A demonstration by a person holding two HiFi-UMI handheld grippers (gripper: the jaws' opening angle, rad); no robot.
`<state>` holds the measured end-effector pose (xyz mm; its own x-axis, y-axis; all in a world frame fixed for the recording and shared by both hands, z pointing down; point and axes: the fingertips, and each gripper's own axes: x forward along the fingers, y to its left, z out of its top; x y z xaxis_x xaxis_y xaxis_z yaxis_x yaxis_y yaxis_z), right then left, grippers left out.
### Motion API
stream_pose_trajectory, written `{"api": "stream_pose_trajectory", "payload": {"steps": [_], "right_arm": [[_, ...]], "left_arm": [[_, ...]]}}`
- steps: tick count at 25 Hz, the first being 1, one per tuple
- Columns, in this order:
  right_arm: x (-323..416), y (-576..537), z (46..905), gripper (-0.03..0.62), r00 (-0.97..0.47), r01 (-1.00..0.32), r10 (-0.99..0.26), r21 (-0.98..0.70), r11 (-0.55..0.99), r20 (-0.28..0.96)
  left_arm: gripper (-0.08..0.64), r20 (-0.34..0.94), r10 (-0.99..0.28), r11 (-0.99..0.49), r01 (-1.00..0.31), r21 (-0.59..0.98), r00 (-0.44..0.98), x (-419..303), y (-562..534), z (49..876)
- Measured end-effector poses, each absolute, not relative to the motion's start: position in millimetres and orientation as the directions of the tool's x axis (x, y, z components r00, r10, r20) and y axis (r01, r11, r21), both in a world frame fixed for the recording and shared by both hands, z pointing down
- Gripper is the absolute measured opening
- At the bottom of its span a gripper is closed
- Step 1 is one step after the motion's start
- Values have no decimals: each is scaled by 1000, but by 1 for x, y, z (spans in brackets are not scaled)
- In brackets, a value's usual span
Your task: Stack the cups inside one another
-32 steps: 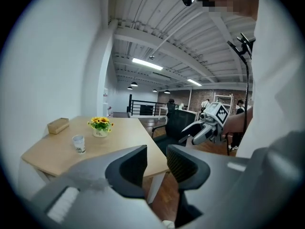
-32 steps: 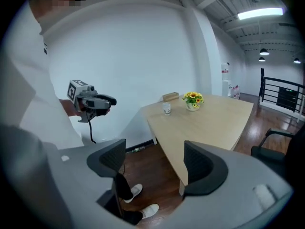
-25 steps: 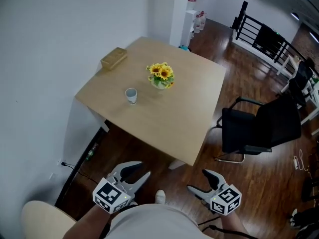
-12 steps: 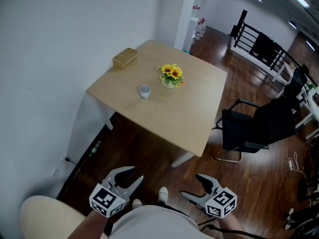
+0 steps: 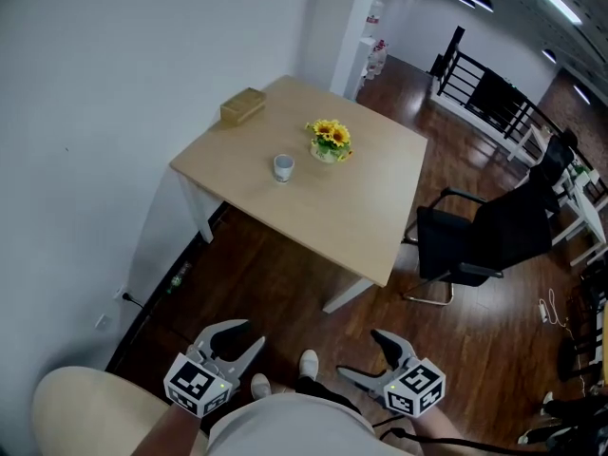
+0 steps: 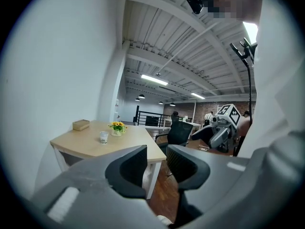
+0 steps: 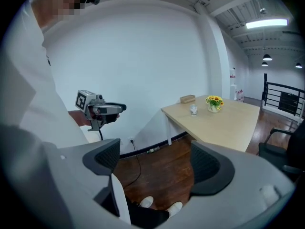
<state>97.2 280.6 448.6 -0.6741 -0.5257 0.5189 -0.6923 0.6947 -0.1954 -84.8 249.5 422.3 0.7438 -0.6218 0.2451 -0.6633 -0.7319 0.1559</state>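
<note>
Though distant, round cup [image 5: 283,166] on wooden table [image 5: 328,218]

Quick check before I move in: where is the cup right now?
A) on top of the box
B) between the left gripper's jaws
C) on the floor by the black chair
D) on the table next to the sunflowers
D: the cup stands on the table next to the sunflowers, apart from the box. The left gripper and right gripper are both open and empty, well short of the table.
</note>
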Motion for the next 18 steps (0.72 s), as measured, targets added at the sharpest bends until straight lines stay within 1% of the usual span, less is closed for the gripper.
{"api": "stream_pose_trajectory", "payload": {"steps": [8, 18], "right_arm": [[59, 291, 451, 456, -709, -647, -486, -198, 736, 512], [46, 290, 448, 459, -727, -621, -461, -200, 758, 510]], "left_arm": [[139, 251, -656, -701, -697, 147, 712, -116, 264, 423], [140, 255, -660, -703, -700, 122, 707, -118, 266, 415]]}}
